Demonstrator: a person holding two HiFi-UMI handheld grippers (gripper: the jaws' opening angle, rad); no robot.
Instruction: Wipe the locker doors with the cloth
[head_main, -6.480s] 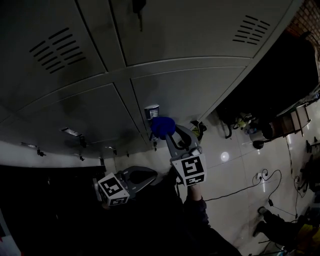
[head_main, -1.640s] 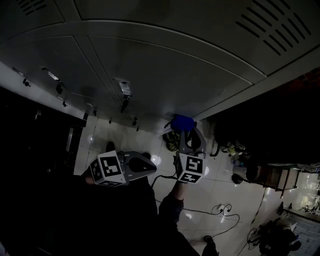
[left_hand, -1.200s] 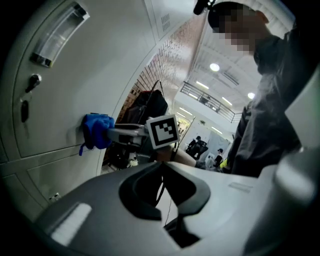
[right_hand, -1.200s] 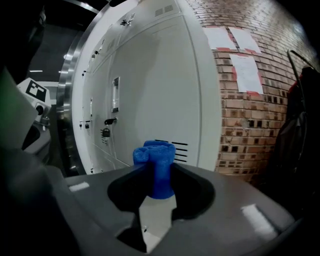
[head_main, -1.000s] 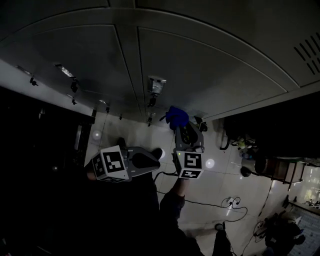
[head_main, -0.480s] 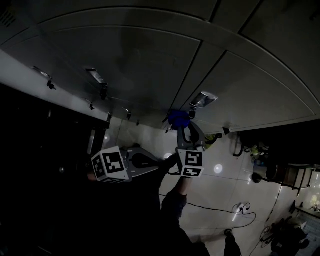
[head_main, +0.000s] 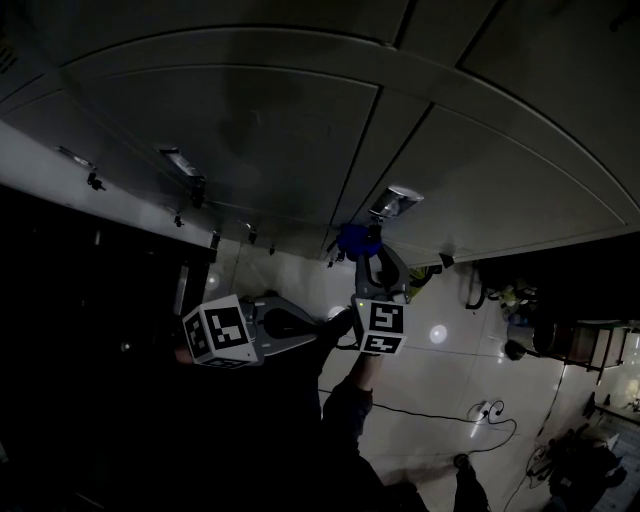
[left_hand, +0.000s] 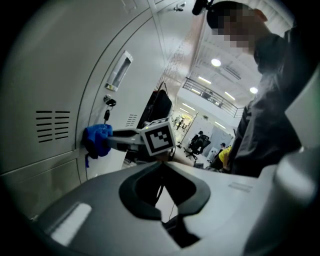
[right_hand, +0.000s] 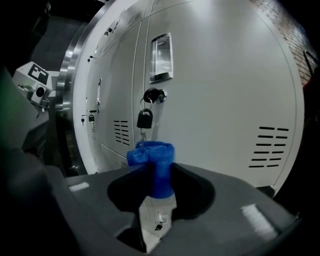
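Note:
The blue cloth (right_hand: 152, 152) is bunched up and clamped in my right gripper (right_hand: 155, 171), which is shut on it. The cloth sits just under the hanging key tag (right_hand: 144, 119) and lock (right_hand: 151, 95) of a grey locker door (right_hand: 220, 90). From the left gripper view the cloth (left_hand: 97, 140) looks pressed against the door beside its vents (left_hand: 52, 125). In the head view the cloth (head_main: 357, 238) is below a label holder (head_main: 397, 200), with the right gripper (head_main: 370, 262) behind it. My left gripper (head_main: 305, 322) hangs lower left, shut on nothing (left_hand: 162, 162).
More locker doors (head_main: 240, 120) run left and right, each with label holders and keys (head_main: 185, 165). A dark open space (head_main: 90, 300) lies left of the lockers. The tiled floor (head_main: 450, 350) carries a cable (head_main: 440, 415) and clutter at the right.
Over the last seconds my right gripper carried the cloth leftward along the lower doors, from a door's right edge to under a label holder. In the last half second almost nothing moved.

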